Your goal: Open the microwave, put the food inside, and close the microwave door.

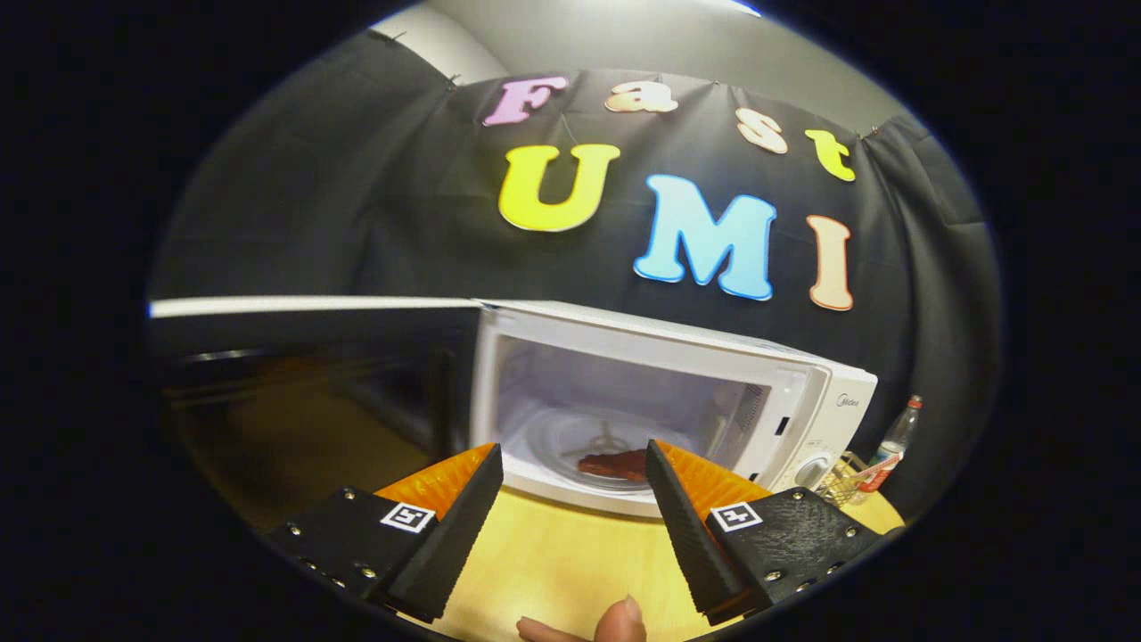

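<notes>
Claw: the gripper (575,464) is spread wide, nothing between the two fingers, nothing touching either one. It sits just in front of the microwave's open mouth, over bare table.

Food: a reddish-brown piece of food (613,465) is lying on the glass turntable (570,437) inside the microwave, seen right through the gap between the fingers. Can't really tell what kind of food it is, it's a flat dark red lump from here.

Microwave: white microwave (677,357) on a wooden table (553,553), cavity wide open and lit. Control panel with a round knob (813,470) is on its right side.

Door: the door (312,383) is swung all the way out to the left, dark glass, reflecting the table's yellowish colour. Its far left end fades into shadow so the edge is hard to make out.

Other stuff: off to the right of the microwave there's a small wire basket (842,481) and a bottle (896,437) with a red cap, both partly tucked behind the microwave's corner. The basket is tiny and blurry, no idea what's in it.

In the way: nothing sits between the fingers and the cavity.

Hand: a couple of fingertips of the person's hand (615,622) poke up below the fingers, cut off so only the tips show.
</notes>
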